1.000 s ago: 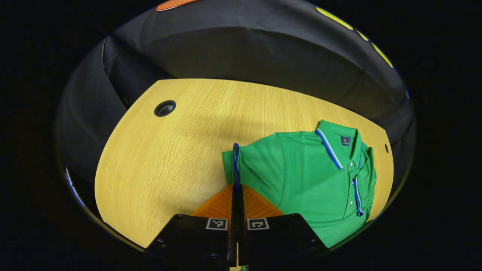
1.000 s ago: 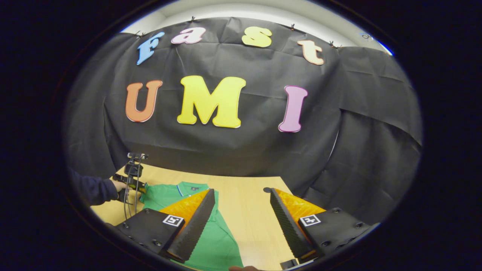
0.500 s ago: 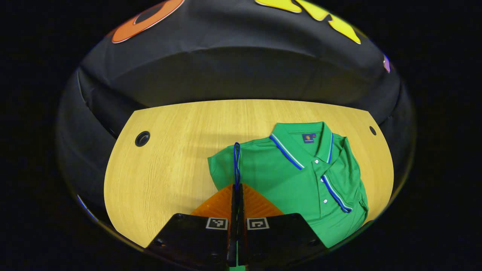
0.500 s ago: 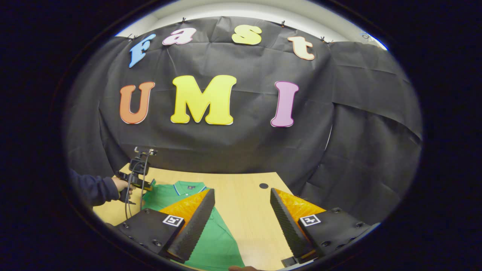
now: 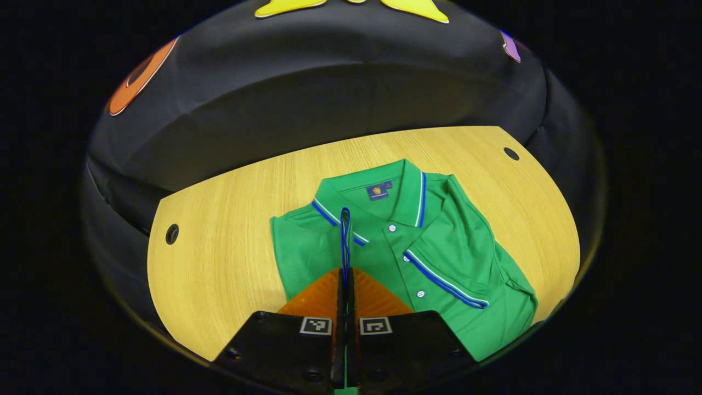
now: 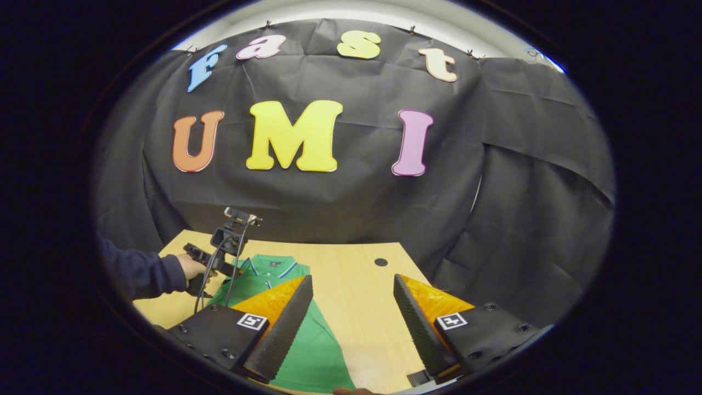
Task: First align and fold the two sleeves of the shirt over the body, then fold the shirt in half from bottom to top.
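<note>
Change since earlier frames: the left tool (image 5: 345,277) has been swung to the right over the shirt (image 5: 439,241), so that the collar (image 5: 378,192), formerly at the right of the left gripper view, is now seen near its centre; in the right gripper view the hand (image 6: 193,267) and the far tool (image 6: 219,258) have been carried further over the shirt (image 6: 312,351).
Left tool: its two fingers are pressed together, with a blue-trimmed sleeve edge (image 5: 344,236) clamped between them and held up in a thin vertical line.
Right tool: its fingers stand wide apart around nothing, raised above the counter (image 6: 362,307), as seen in the right gripper view (image 6: 351,312).
Shirt: a green polo is laid flat on the counter (image 5: 219,241), front up, collar towards the far wall, buttons visible down the placket.
Folded sleeve: one sleeve, marked by a blue and white band (image 5: 447,282), is already laid across the body at the right of the left gripper view.
Counter: light wood, with a round cable hole (image 5: 171,233) at the left and another (image 5: 511,153) at the far right.
Person: a dark sleeve (image 6: 142,271) is seen at the left of the right gripper view, its hand gripping the far tool.
</note>
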`<state>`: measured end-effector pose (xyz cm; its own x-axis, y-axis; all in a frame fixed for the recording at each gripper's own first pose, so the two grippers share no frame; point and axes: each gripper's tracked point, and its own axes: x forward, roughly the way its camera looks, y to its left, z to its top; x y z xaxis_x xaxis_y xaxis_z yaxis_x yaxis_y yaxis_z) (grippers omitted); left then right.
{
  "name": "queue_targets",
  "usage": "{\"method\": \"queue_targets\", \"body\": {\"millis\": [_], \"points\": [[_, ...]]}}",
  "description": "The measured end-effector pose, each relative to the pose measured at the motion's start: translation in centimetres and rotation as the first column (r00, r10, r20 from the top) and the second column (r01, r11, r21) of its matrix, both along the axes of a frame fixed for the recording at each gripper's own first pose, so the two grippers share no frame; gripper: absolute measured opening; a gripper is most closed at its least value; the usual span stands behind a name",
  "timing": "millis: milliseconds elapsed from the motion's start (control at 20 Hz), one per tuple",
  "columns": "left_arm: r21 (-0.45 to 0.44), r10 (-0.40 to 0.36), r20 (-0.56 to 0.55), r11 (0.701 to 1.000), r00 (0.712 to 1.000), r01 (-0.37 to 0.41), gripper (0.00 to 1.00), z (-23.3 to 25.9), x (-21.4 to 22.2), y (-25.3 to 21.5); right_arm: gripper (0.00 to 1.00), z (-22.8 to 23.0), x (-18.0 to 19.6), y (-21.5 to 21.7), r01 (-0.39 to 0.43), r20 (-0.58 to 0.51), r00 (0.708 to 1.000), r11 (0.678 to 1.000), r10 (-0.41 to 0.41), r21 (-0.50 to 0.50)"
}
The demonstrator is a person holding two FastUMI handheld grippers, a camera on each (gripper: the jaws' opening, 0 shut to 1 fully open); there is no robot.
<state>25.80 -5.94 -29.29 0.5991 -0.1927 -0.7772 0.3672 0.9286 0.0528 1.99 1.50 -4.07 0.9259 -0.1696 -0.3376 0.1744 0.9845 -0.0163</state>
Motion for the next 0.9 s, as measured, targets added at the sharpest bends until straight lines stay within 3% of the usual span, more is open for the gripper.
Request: {"method": "queue_targets", "body": {"millis": [400,550,700,750,850,900], "points": [[0.054,-0.035,-0.027,0.998,0.999,0.036,0.04,-1.8,-2.3,-2.7,0.95,-2.1,-1.1,-1.5,0.026,-0.045,0.999,1.0,-0.026,0.015],[0.002,-0.027,-0.109,1.0,0.994,0.027,0.05,-3.4,-3.8,-3.6,0.96,-2.4,-1.1,-2.2,0.035,-0.048,0.998,0.999,-0.034,0.024],[-0.075,-0.017,-0.146,0.997,0.989,0.006,0.15,-3.4,-4.8,-3.9,0.96,-2.3,-1.3,-2.6,0.03,-0.042,0.999,0.999,-0.029,0.026],[-0.094,-0.008,-0.152,0.996,0.988,-0.006,0.21,-3.2,-5.0,-3.9,0.95,-2.3,-1.3,-2.6,0.024,-0.038,0.999,0.999,-0.023,0.028],[-0.116,0.002,-0.154,0.993,0.988,-0.02,0.67,-2.6,-5.4,-3.7,0.96,-2.0,-1.3,-2.4,0.006,-0.024,1.0,0.999,-0.005,0.039],[-0.131,0.007,-0.149,0.991,0.989,-0.027,0.72,-2.0,-5.9,-3.5,0.95,-1.9,-1.3,-2.4,-0.001,-0.018,1.0,0.999,0.001,0.043]]}}
